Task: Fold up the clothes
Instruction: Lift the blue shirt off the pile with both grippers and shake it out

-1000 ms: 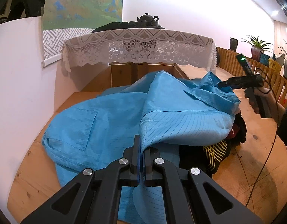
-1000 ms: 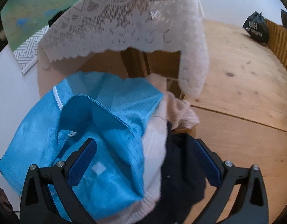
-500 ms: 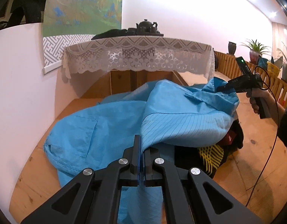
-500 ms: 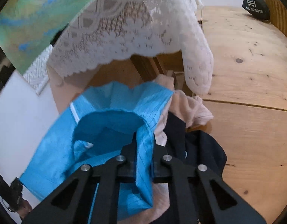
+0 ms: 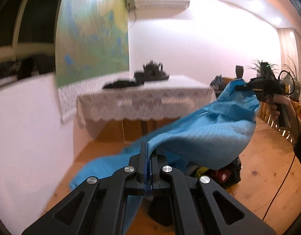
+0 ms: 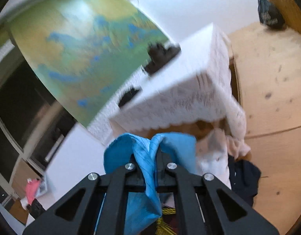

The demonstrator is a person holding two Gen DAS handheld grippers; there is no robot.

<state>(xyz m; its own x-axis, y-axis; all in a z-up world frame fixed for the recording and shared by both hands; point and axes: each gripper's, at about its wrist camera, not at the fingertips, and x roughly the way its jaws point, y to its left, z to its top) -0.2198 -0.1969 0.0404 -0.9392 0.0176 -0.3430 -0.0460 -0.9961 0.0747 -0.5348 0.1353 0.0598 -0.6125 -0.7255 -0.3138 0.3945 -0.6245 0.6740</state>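
Observation:
A bright blue pinstriped shirt (image 5: 205, 137) hangs in the air between my two grippers, above the wooden floor. My left gripper (image 5: 149, 152) is shut on one edge of it. My right gripper (image 6: 155, 156) is shut on a bunched fold of the same shirt (image 6: 148, 168). In the left wrist view the right gripper (image 5: 242, 87) shows at the far right, held high, with the shirt draped from it. The shirt's lower part still trails toward the floor at the left.
A pile of other clothes lies on the floor under the shirt: dark garments (image 6: 244, 178), a pink one (image 6: 236, 143) and a black-and-yellow one (image 5: 201, 170). A lace-covered table (image 5: 142, 98) with a dark teapot (image 5: 152, 70) stands behind. White wall at left.
Both grippers have risen sharply and lifted the blue shirt off the clothes pile. The right gripper, open a second ago, closed on the shirt.

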